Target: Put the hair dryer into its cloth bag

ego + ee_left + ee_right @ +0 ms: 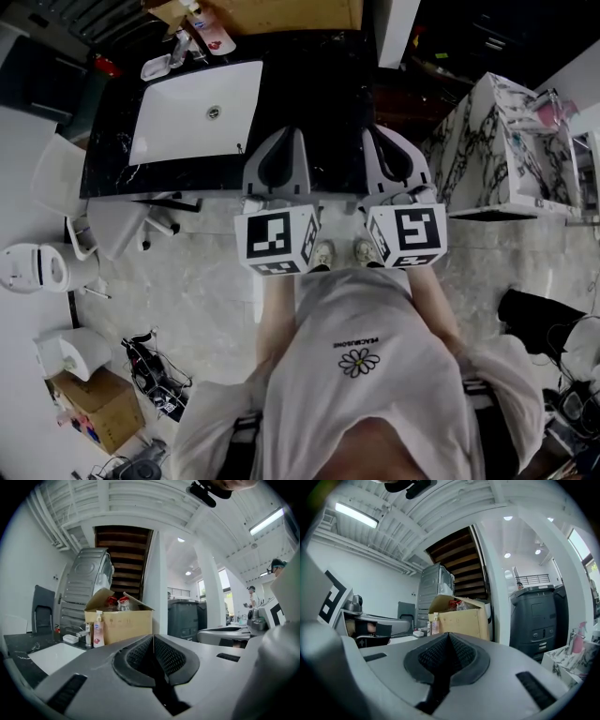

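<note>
The person stands at a black desk (pixel 309 94) with a white sink (pixel 187 117) set into it, holding both tools level and side by side over the desk's near edge; the left tool (pixel 284 136) is clenched, its dark ribbed pads pressed flat together with nothing between them in the left gripper view (pixel 153 638); the right tool (pixel 382 141) is clenched in the same way, pads meeting along one line and empty in the right gripper view (pixel 448 635); the marker cubes (pixel 278 239) sit at the rear of each tool, just above the person's shoes (pixel 323 253); where the hair dryer and its cloth bag lie no view shows; at the far end of the desk, behind the sink, stands an open cardboard box (pixel 119 623) with red-capped items inside, and just beside it a pump bottle (pixel 98 631) next to the faucet (pixel 83 632); to the right of the box, past a white pillar, stands a dark grey bin (pixel 185 618); a marbled white cabinet (pixel 487 141) stands on the person's right, apart from the desk; on the floor to the left are a white toilet (pixel 33 267) and a second cardboard carton (pixel 94 408).
</note>
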Tool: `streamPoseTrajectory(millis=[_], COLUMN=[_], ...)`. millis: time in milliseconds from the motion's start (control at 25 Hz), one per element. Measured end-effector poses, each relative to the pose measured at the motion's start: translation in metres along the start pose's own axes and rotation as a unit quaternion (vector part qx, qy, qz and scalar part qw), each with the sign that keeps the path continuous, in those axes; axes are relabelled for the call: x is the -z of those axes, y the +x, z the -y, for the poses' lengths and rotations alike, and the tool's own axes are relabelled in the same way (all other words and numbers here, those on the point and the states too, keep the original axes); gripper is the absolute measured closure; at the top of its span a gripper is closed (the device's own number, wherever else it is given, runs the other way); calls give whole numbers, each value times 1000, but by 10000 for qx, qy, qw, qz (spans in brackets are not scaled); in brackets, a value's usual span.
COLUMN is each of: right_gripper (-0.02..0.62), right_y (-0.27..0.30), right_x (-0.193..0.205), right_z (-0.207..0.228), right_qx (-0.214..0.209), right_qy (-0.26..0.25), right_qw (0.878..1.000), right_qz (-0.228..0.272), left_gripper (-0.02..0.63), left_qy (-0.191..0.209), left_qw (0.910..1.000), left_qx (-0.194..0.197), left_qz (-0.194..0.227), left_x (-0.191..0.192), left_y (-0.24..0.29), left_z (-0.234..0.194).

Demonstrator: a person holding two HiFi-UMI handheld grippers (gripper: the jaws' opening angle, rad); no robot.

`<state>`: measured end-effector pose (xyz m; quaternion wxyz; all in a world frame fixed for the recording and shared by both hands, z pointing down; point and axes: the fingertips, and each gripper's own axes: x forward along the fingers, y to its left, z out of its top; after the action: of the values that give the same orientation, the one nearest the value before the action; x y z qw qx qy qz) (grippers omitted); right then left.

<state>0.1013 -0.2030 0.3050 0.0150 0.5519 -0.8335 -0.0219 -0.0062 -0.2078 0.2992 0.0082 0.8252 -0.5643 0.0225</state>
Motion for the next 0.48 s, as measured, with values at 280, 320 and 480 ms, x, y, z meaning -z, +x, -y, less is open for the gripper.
streamPoseTrajectory(millis=[280,320,480], right_gripper=[583,583,583], right_y=[-4,-4,-5], right_x=[-3,-4,-5], right_z=[5,5,6], right_qx=[46,49,47], right_qy=[25,21,-19], right_qw=[10000,10000,10000], right_qz=[41,51,76], left_gripper=[584,584,584], left_qy=[13,23,52], left_qw=[10000,10000,10000], left_qx=[-22,-17,-20], left_qz=[56,60,50], left_x=[-4,-5,-4], left_y=[-2,-2,-2], left_z=[1,1,2])
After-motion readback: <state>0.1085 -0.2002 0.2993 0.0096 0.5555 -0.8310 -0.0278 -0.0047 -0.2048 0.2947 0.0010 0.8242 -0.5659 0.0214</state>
